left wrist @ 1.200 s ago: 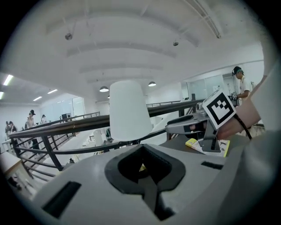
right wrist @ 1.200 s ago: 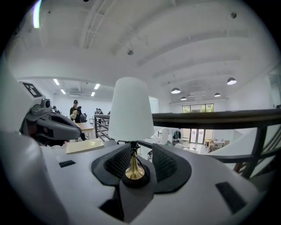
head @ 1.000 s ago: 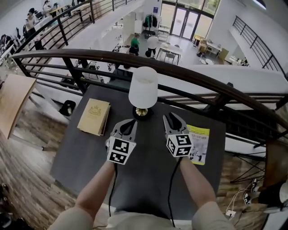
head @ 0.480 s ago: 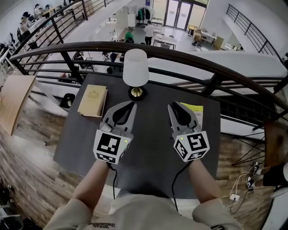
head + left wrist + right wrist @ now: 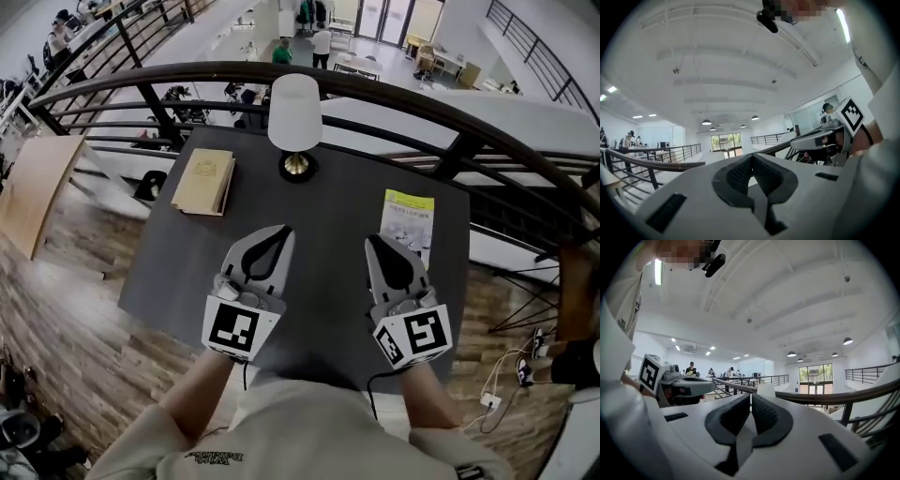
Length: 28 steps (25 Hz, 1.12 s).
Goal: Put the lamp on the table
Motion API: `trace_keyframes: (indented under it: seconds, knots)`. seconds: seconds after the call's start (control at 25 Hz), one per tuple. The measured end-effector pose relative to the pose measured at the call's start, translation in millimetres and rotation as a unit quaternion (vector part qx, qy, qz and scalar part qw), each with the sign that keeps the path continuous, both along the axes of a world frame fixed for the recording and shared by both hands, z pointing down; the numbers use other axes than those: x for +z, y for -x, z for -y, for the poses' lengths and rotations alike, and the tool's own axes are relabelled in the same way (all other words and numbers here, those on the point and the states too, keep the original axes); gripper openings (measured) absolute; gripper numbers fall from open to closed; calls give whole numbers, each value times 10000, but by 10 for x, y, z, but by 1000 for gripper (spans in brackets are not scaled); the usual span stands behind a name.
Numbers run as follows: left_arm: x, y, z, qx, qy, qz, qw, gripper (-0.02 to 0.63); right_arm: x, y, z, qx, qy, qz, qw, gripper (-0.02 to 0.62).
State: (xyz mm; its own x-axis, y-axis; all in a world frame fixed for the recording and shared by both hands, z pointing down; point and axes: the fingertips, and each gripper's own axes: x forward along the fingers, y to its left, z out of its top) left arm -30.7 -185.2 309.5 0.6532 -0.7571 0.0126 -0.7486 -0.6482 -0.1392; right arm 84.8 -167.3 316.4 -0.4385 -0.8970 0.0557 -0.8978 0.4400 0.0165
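Observation:
The lamp [image 5: 295,117], a white shade on a brass foot, stands upright at the far edge of the dark table [image 5: 319,225], just before the railing. Both grippers hover over the near half of the table, well short of the lamp and touching nothing. My left gripper [image 5: 283,229] has its jaws together and empty; its own view shows the tips [image 5: 751,157] meeting. My right gripper [image 5: 373,240] is closing, with only a thin slit left between its pads [image 5: 761,414] and nothing in it. The lamp shade [image 5: 766,390] shows small beyond them.
A tan book [image 5: 204,181] lies at the table's far left. A yellow-green leaflet [image 5: 408,216] lies at the right, just ahead of my right gripper. A dark curved railing [image 5: 422,103] runs behind the table, with a drop to a lower floor beyond.
Both grippers have drawn back from beside the lamp's foot toward the near edge of the table. The lamp has stayed standing where it was. The right jaws have narrowed.

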Motion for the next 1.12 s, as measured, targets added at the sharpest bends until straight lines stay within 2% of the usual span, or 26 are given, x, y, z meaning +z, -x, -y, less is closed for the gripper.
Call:
trace_keyframes:
  seconds: [0.12,0.24,0.4,0.68,1.12]
  knots:
    - [140,42,-3,-129,185,-201,9995,5,54,34,-43,78,-64,71,9999,2]
    - [169,-6,-55,-102,160,-243,9995,5,73,52,-85,84,-180,-21,9998,0]
    - [187,-37,-109,-40,168,-210,9996,5,97,76,-96,13,-233,-166,9996,0]
    - [223,-48,-112,5,207,-134,9997,5,140,108,-70,34,-183,14,9998,0]
    - [235,-24,-102,20,246,-97,9996,5,155,240,-95,-106,-165,-88,9998,0]
